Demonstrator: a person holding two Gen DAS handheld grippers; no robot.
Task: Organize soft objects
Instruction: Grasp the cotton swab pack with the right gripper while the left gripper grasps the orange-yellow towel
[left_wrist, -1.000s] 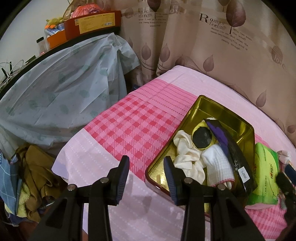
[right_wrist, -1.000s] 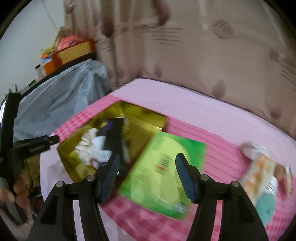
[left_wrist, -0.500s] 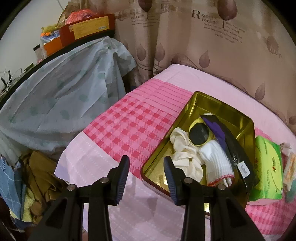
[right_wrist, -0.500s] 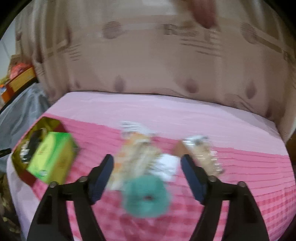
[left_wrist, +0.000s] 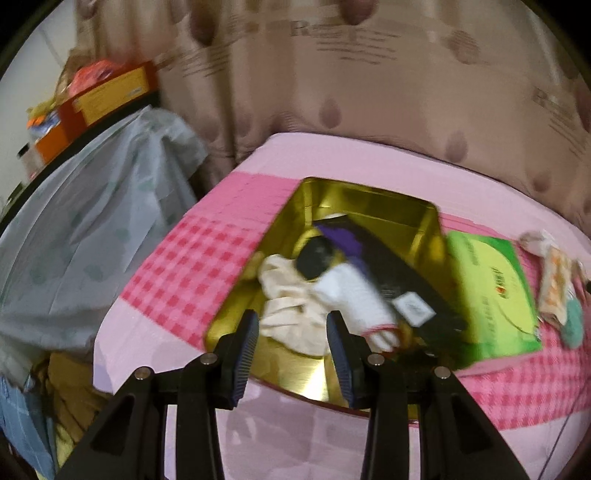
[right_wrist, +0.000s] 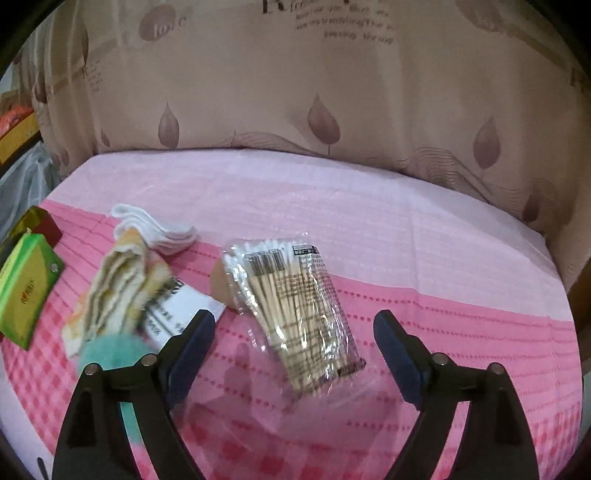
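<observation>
Task approx. half done. Left gripper (left_wrist: 291, 332): jaws apart, nothing held, above near rim of gold tin (left_wrist: 373, 199), which already holds cream cloth (left_wrist: 284, 310), white sock (left_wrist: 354, 295) & dark items. Right gripper (right_wrist: 293, 339): jaws wide, nothing held, over clear bag of cotton swabs (right_wrist: 295, 306). Left to sort on pink cloth: teal scrunchie (right_wrist: 110, 350), folded towel (right_wrist: 118, 284), white pads (right_wrist: 162, 229), green tissue pack (right_wrist: 26, 288) beside tin. Loose goods look limp, crumpled.

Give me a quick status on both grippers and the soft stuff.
Left gripper open, empty, over gold tin. Right gripper open, empty, above cotton swab pack. Folded cloth and teal puff beside it, not yet binned.
</observation>
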